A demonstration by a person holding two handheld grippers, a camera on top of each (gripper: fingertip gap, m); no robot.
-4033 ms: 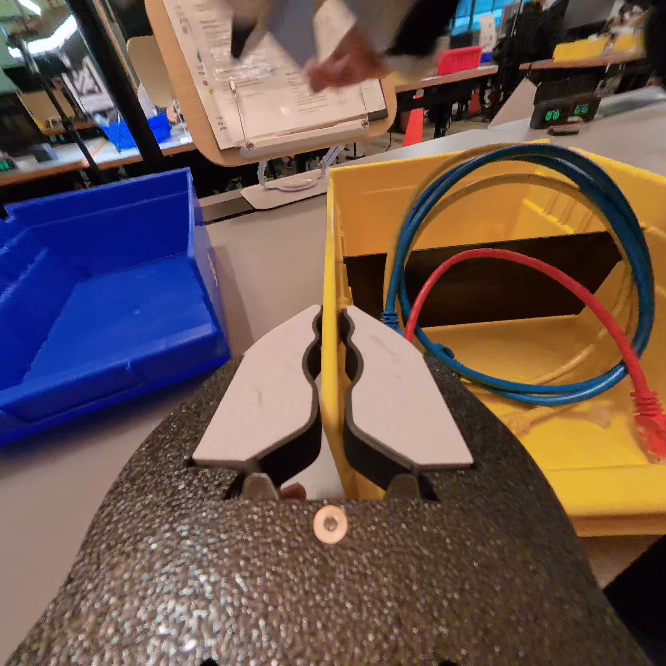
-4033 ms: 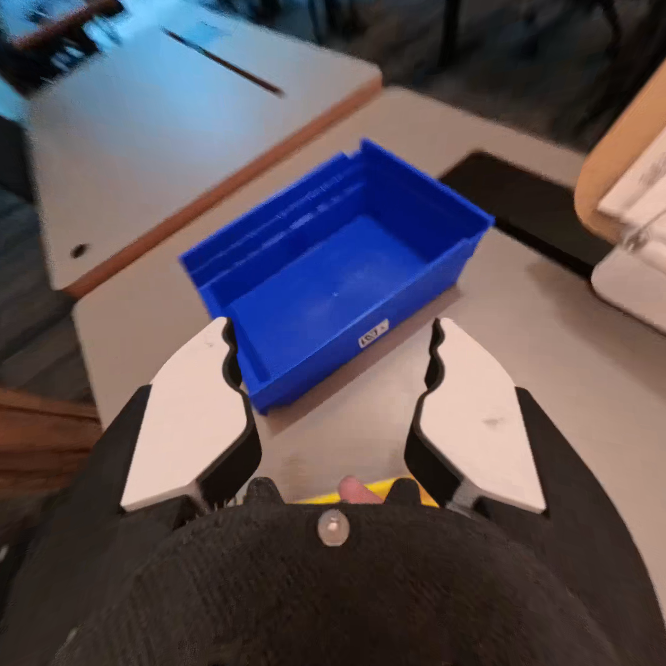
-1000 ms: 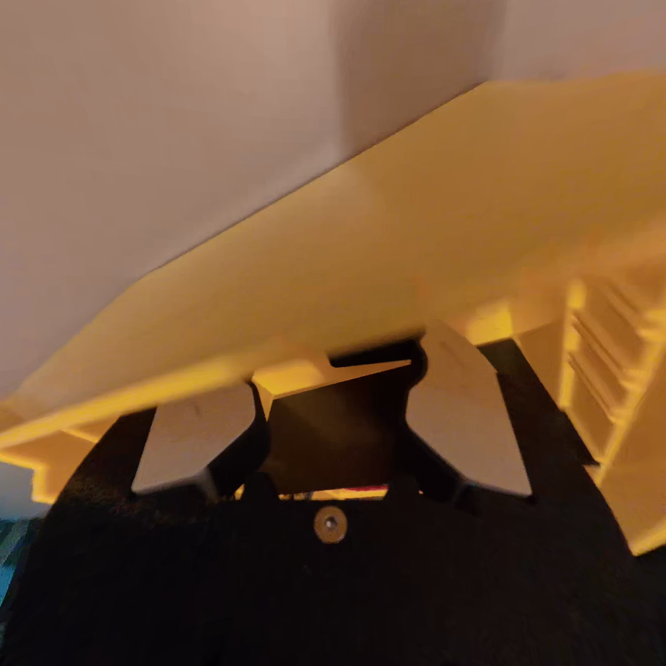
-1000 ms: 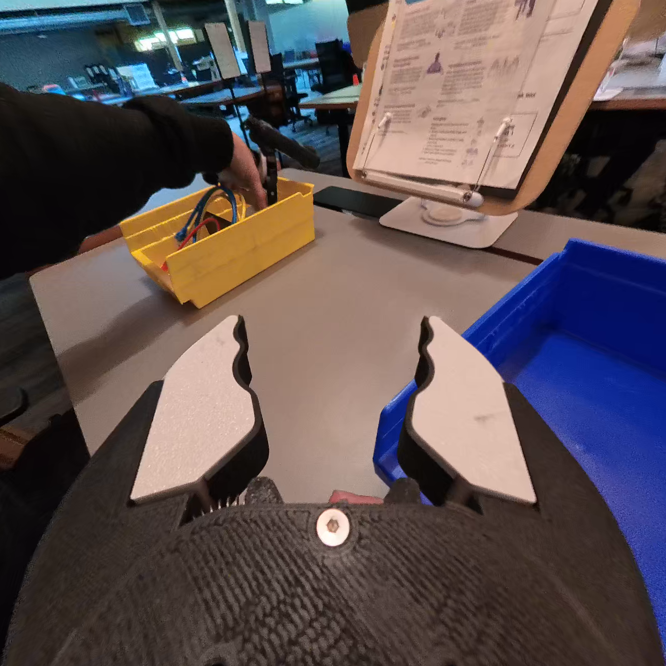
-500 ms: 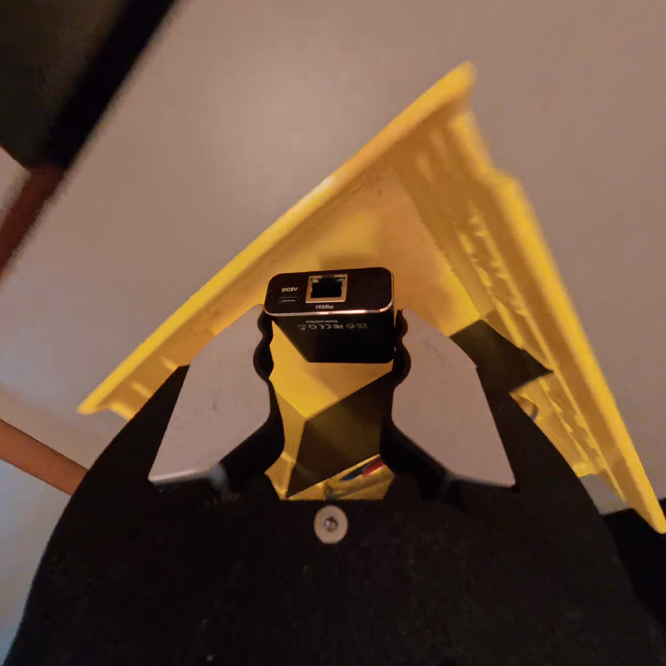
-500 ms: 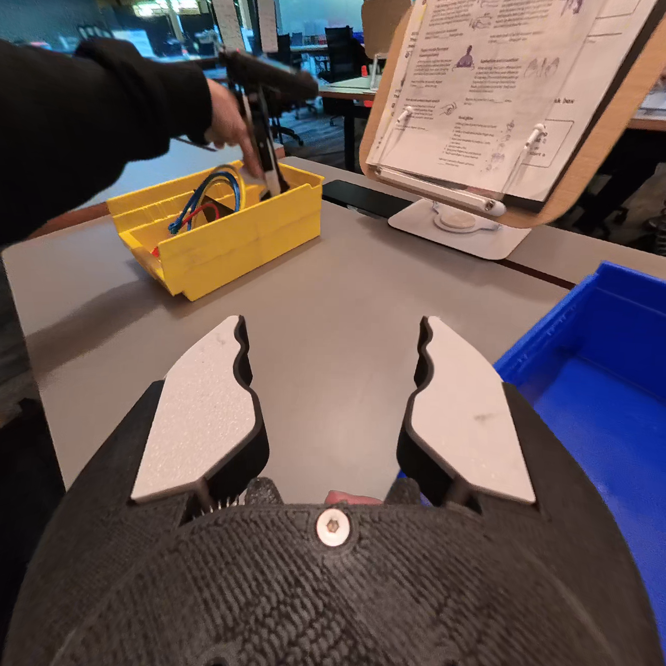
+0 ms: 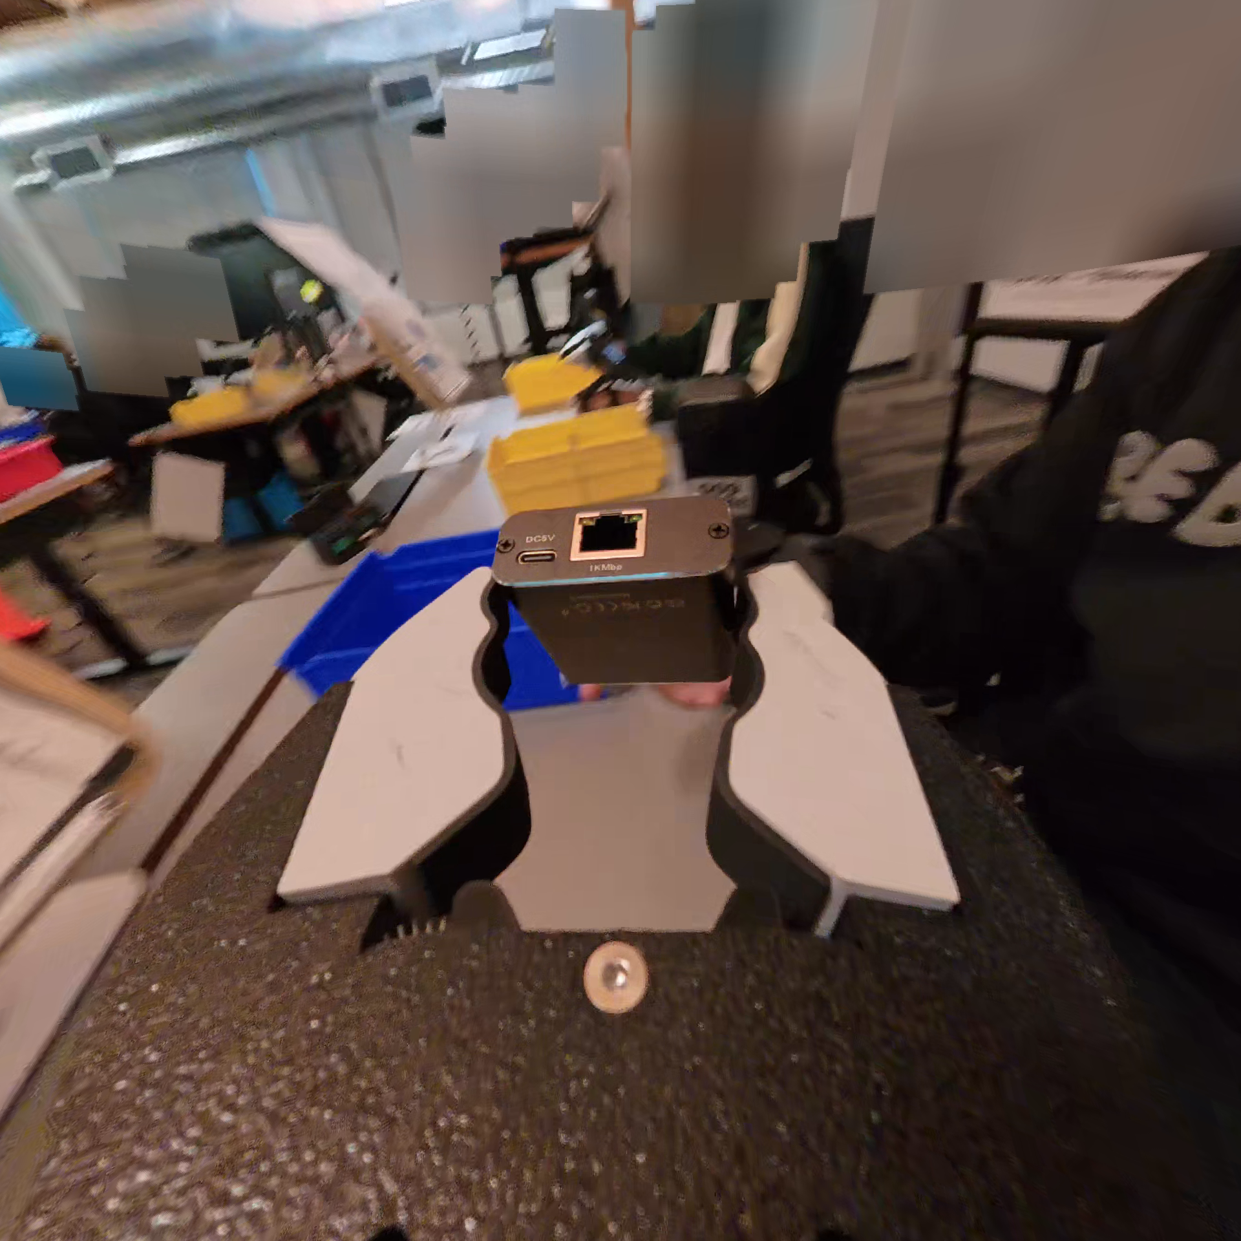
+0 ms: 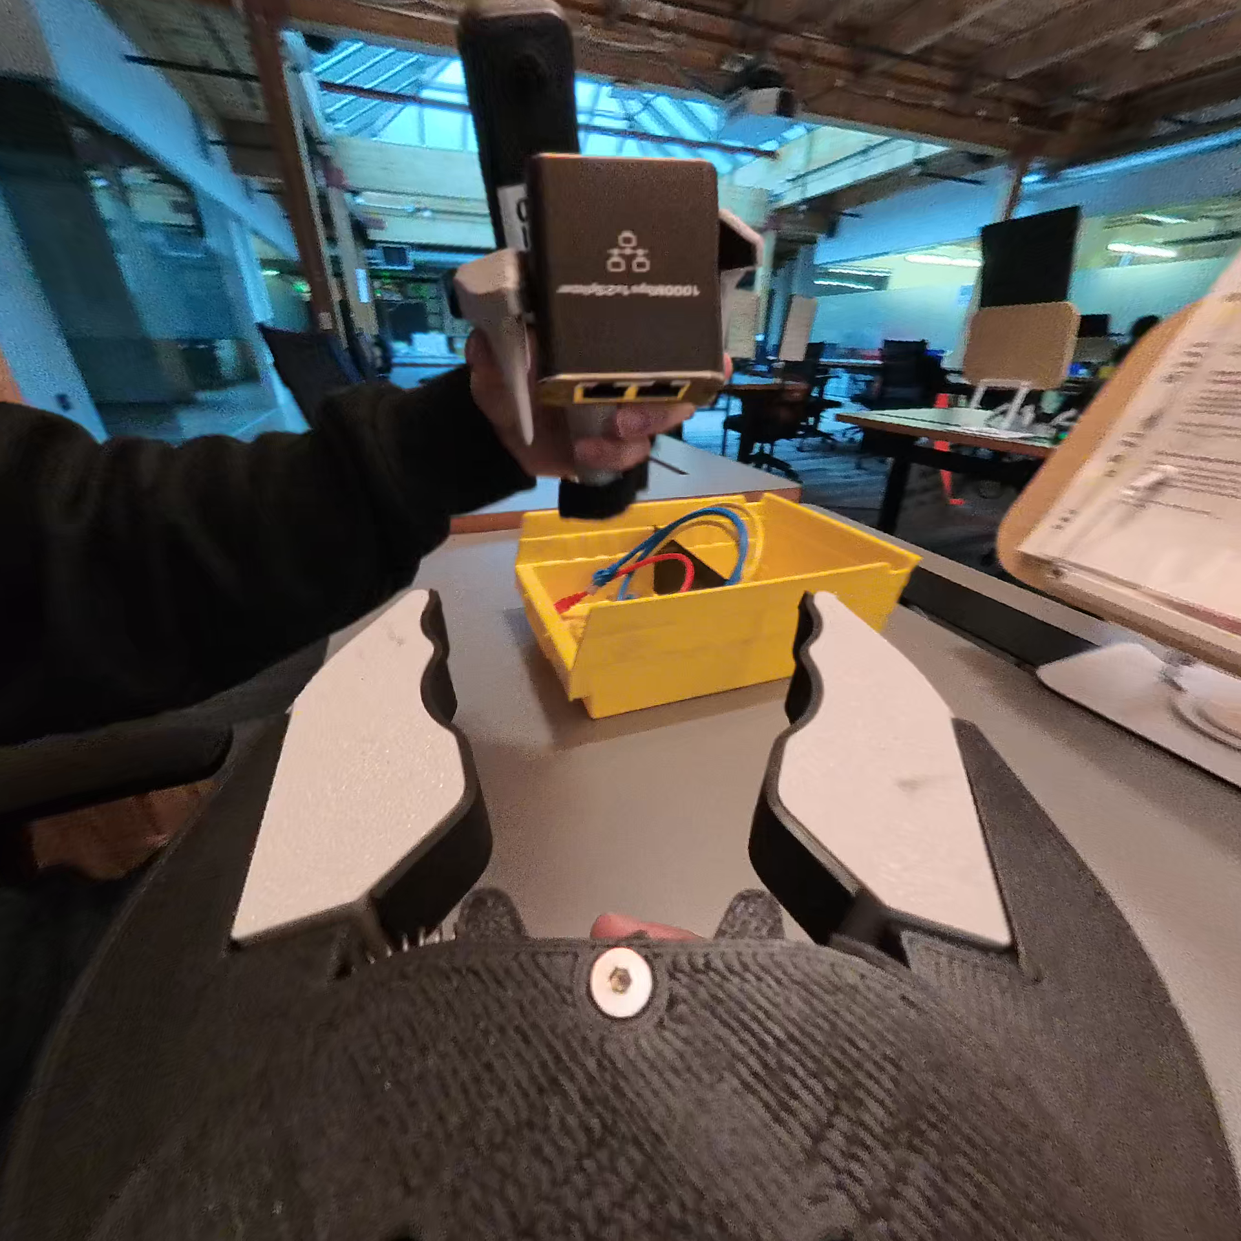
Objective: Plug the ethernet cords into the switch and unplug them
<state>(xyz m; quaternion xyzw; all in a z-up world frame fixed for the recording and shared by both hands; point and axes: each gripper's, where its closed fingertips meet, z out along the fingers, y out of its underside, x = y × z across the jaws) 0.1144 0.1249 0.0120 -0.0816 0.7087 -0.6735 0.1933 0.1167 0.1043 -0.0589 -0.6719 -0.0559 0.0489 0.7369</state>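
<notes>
Left wrist view: the left hand-held gripper (image 7: 614, 591) clamps a small dark switch (image 7: 621, 591), one end port facing away, a blue bin (image 7: 396, 604) beyond. Right wrist view: the right hand-held gripper (image 8: 621, 661) is open and empty above the counter (image 8: 631, 806); it alone shows the switch's two-port end and blue and red cords (image 8: 645, 554) in a yellow bin (image 8: 705, 645).

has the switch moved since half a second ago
Yes. The switch, clamped in the left claw, has risen well above the yellow bin.

Switch (image 7: 621, 608) apparently between tool (image 7: 612, 598) fingers
</notes>
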